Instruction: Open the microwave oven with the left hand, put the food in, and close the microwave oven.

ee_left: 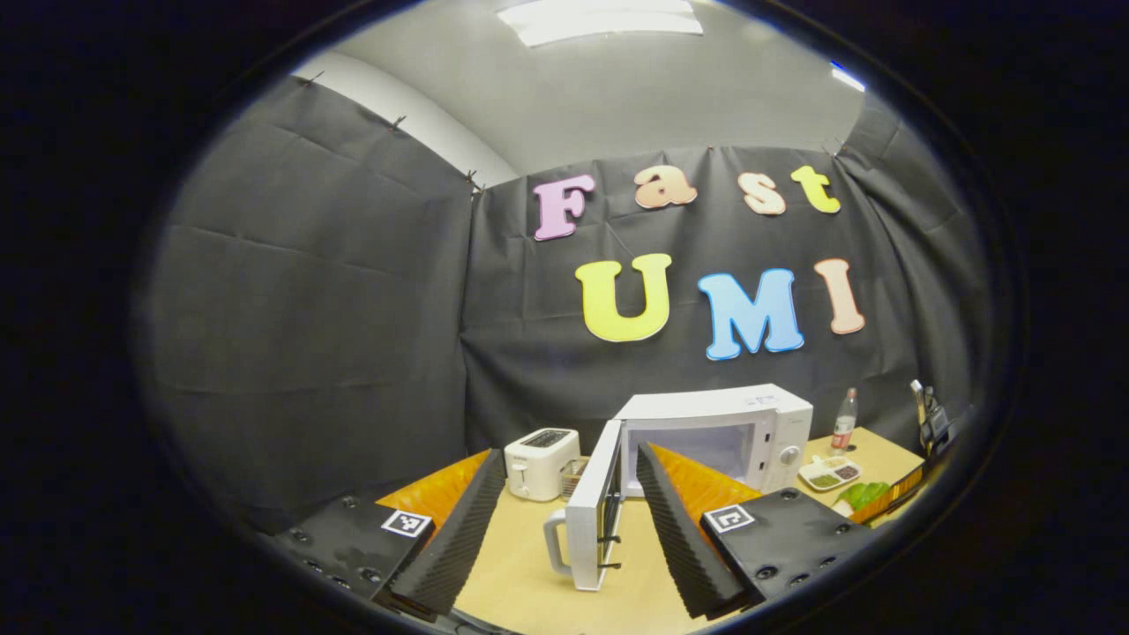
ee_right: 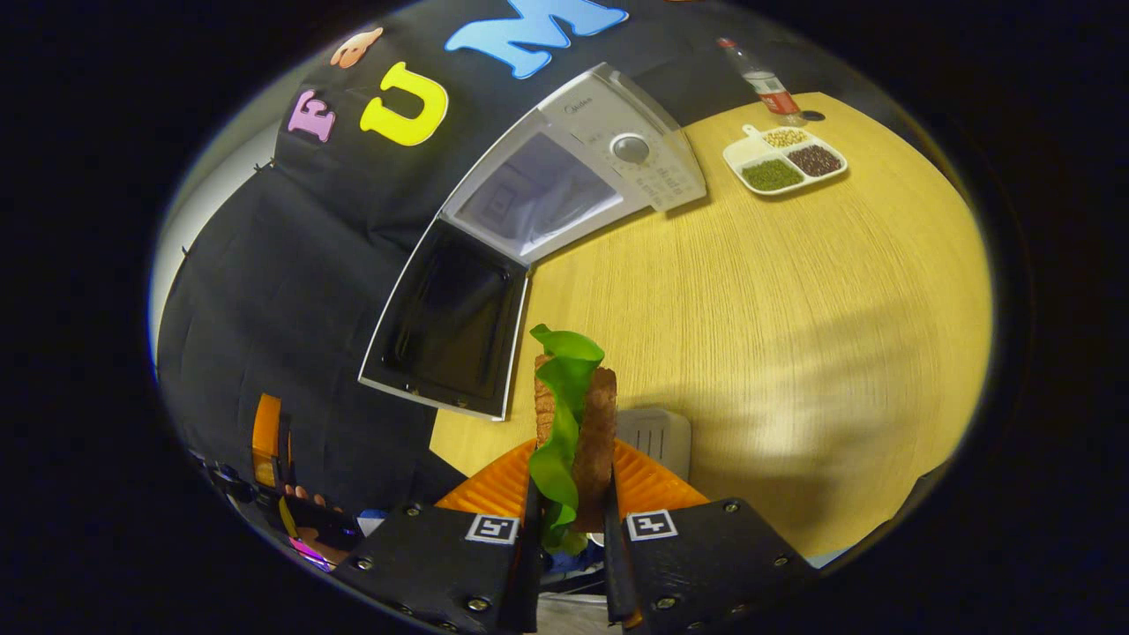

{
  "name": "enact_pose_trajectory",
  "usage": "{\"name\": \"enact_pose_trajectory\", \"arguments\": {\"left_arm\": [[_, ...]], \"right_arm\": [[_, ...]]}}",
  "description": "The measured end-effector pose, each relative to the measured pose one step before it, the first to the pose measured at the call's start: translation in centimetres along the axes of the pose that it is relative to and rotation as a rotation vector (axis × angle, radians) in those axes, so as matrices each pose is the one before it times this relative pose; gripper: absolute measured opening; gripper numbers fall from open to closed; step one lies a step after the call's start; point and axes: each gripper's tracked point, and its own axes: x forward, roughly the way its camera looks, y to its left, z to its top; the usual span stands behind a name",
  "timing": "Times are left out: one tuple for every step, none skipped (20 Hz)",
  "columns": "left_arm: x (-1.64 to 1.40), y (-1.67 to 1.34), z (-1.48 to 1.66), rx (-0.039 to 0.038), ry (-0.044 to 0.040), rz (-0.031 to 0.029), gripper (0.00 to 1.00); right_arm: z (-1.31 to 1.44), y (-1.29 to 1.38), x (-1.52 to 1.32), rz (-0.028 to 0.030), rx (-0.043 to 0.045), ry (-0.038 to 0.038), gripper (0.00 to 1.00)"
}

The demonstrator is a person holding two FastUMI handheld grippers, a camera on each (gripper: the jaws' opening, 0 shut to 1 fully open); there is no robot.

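The white microwave stands on the wooden table with its door swung wide open, handle toward me. My left gripper is open in front of it, one finger on each side of the door and apart from it. In the right gripper view my right gripper is shut on the food, two brown bread slices with green lettuce, held upright above the table. From there the microwave and its open door lie ahead, to the upper left.
A white toaster stands left of the microwave. On its right are a divided tray of grains and a bottle. Bare wooden tabletop spreads right of the food. A hand on the other gripper shows lower left.
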Motion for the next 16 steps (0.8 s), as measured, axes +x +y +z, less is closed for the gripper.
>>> {"name": "enact_pose_trajectory", "arguments": {"left_arm": [[0.585,0.283,-0.059,-0.00748,-0.00226,-0.00373,0.96],[0.654,0.482,0.037,-0.00258,-0.00127,-0.00146,0.96],[0.837,0.563,-0.081,-0.00092,-0.00022,-0.00078,0.96],[0.801,0.451,0.114,-0.00085,-0.00073,-0.00610,0.96],[0.755,0.694,0.109,0.00102,-0.00477,-0.00077,0.96],[0.672,0.788,0.213,0.00344,-0.00478,0.00109,0.99],[0.703,0.826,-0.037,0.00316,-0.00186,0.00196,0.96],[0.708,0.830,0.017,0.00290,-0.00203,0.00061,0.94],[0.789,0.816,-0.103,0.00299,0.00068,-0.00089,0.95],[0.639,0.782,-0.089,0.00317,0.00414,0.00257,0.96],[0.842,0.917,-0.210,0.00114,0.00404,0.00070,0.96],[0.568,0.926,-0.145,-0.00117,0.00479,0.00219,0.96],[0.528,0.870,-0.262,-0.00162,0.00270,0.00154,0.96],[0.518,0.745,-0.023,0.00131,0.00226,0.00125,0.99],[0.496,0.576,-0.381,0.00403,0.00265,0.00282,0.99],[0.717,0.543,-0.157,0.00235,0.00220,-0.00115,0.94]], "right_arm": [[1.135,0.501,0.521,-0.00144,-0.00273,-0.03200,0.30],[0.880,0.635,0.678,-0.00432,-0.00206,-0.02947,0.30],[0.822,0.534,0.872,-0.00423,0.00148,-0.02754,0.30],[0.822,0.615,0.683,-0.00470,-0.00382,-0.03155,0.30],[0.644,0.447,0.929,-0.00566,-0.00560,-0.02901,0.30],[0.647,0.463,1.118,-0.00781,0.00331,-0.02387,0.30],[0.624,0.488,1.098,-0.00392,0.01254,-0.02069,0.30],[0.511,0.629,1.163,-0.00053,0.01628,-0.02284,0.30],[0.454,0.539,1.074,-0.00033,0.01622,-0.02110,0.30],[0.417,0.576,1.033,0.00062,0.01405,-0.02058,0.30],[0.472,0.504,1.151,-0.00062,0.01255,-0.01854,0.30],[0.219,0.502,1.136,0.00127,0.01078,-0.01498,0.30],[0.294,0.463,0.990,0.00201,0.00848,-0.01644,0.30],[0.287,0.418,1.089,-0.00167,0.00346,-0.02236,0.30],[0.557,0.282,1.189,-0.00797,-0.00301,-0.02804,0.30],[0.422,0.163,0.991,-0.01042,-0.00390,-0.02815,0.30]]}}
